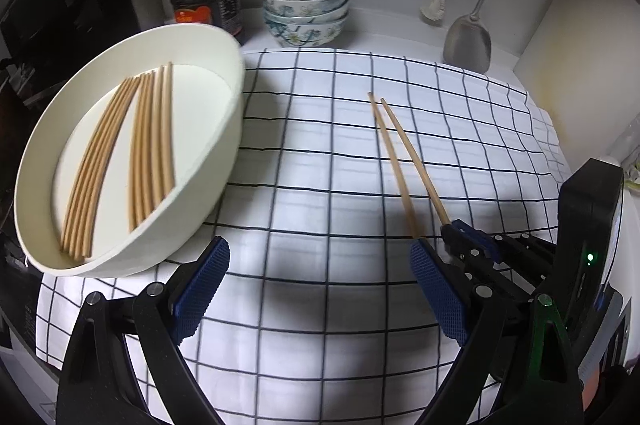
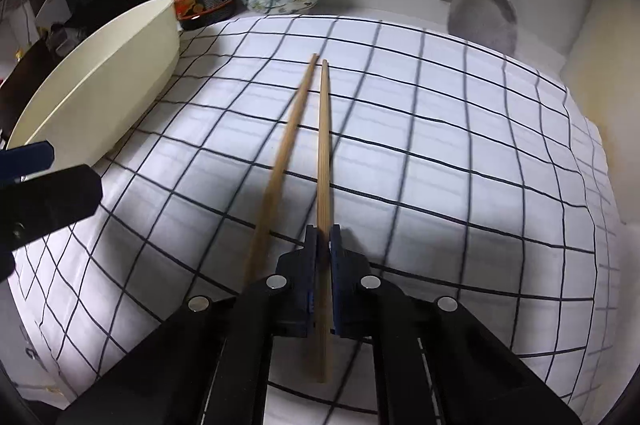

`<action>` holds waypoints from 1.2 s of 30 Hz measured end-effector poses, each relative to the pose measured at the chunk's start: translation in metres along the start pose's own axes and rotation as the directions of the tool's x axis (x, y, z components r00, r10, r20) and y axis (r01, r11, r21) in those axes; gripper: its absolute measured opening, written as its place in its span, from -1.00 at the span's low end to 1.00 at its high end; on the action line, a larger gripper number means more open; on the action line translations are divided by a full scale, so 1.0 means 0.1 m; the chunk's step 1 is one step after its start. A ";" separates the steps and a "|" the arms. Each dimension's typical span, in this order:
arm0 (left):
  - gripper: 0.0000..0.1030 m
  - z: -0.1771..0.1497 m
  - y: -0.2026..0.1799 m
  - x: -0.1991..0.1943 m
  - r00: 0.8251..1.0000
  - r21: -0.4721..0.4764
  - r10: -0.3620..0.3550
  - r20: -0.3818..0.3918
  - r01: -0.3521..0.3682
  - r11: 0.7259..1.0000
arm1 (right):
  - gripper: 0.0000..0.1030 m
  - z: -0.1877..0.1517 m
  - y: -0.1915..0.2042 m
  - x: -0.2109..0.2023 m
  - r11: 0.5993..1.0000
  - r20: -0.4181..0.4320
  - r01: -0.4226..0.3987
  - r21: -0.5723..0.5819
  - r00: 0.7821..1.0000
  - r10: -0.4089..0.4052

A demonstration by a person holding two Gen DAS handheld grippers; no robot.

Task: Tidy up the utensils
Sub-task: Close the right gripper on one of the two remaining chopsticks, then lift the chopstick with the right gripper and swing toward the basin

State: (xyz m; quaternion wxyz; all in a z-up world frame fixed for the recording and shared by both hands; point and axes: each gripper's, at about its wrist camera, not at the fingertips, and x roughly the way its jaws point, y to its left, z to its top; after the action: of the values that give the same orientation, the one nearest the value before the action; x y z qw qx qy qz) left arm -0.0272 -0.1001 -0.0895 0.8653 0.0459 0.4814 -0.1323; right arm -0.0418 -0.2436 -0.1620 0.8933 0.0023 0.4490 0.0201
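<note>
A: Right wrist view: the right gripper (image 2: 324, 237) has its blue-padded jaws clamped on one pale wooden chopstick (image 2: 323, 161); a second chopstick (image 2: 280, 161) lies just left of it on the white cloth with a black grid (image 2: 440, 153).

B: And the left gripper (image 1: 320, 265)?

A: Jaws wide apart, holding nothing, near the cream oval tray (image 1: 224, 129) where more wooden chopsticks (image 1: 120, 153) lie.
</note>
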 end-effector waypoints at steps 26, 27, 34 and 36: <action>0.75 0.10 -0.52 0.85 0.998 0.016 0.043 -0.040 -0.042 0.999 | -0.79 -0.36 -0.93 -0.27 0.982 0.034 0.058 0.178 0.997 -0.065; 0.75 0.10 -0.52 0.86 0.998 0.015 0.046 -0.041 -0.046 0.999 | -0.79 -0.36 -0.93 -0.27 0.982 0.036 0.060 0.179 0.997 -0.067; 0.79 0.12 -0.56 0.90 0.998 0.026 0.064 -0.013 -0.063 0.998 | -0.50 -0.27 -0.92 -0.21 0.986 0.053 0.083 0.143 0.994 -0.092; 0.81 0.12 -0.57 0.91 0.998 0.032 0.070 -0.004 -0.070 0.997 | -0.50 -0.25 -0.89 -0.18 0.987 0.056 0.107 0.121 0.992 -0.114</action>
State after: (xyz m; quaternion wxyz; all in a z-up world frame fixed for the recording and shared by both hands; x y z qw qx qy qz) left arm 0.0125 -0.1742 -0.1570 0.8672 0.0767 0.4797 -0.1095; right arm -0.0702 -0.3331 -0.1643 0.9050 0.0306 0.4206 -0.0558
